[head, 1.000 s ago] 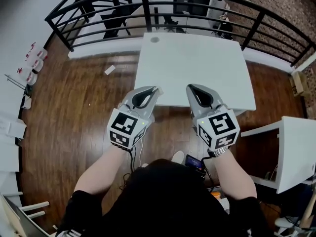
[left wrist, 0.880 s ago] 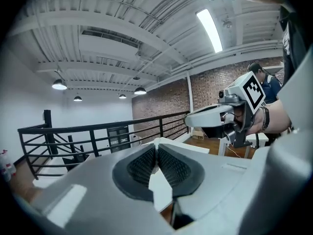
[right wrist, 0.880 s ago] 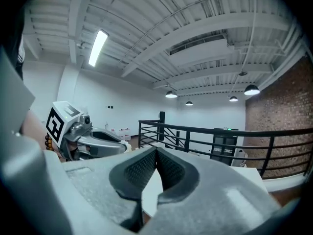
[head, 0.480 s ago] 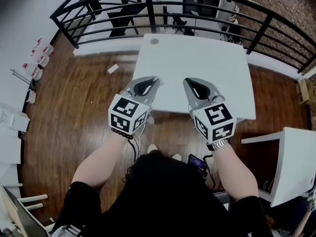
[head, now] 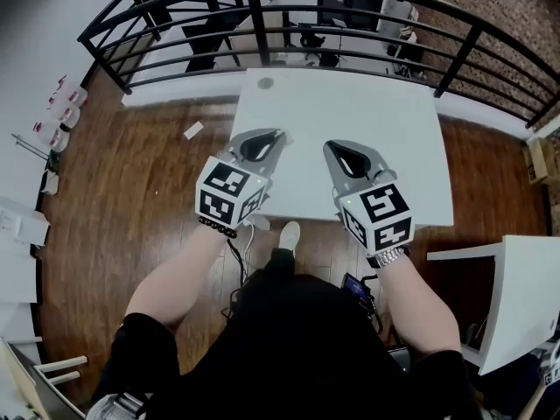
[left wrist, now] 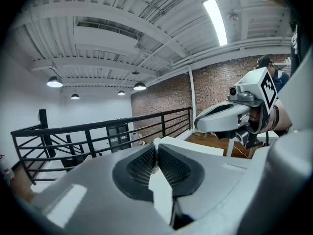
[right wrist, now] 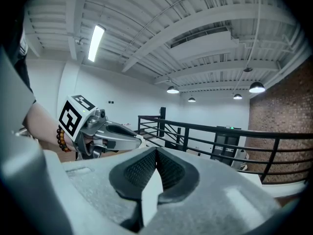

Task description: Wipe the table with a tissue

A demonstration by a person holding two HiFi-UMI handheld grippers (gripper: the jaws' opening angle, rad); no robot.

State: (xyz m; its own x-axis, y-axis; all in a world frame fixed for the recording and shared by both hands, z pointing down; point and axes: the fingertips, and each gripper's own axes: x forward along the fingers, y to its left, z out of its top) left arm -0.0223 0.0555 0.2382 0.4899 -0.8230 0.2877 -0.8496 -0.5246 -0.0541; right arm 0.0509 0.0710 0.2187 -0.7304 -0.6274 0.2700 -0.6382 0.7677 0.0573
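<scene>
Hovering at the worktop's (head: 376, 112) near edge, left claw (head: 279, 135) pinched a tissue scrap (right wrist: 139, 138), right claw (head: 331, 147) sat closed and empty — wipe surface lay just ahead, below both.

The white square table's bare top (head: 350, 103) lies open from near edge to far edge, with only a small grey round disc (head: 265, 83) set flat at its far left corner. A black metal railing (head: 259, 24) blocks reach just beyond the far edge.
</scene>
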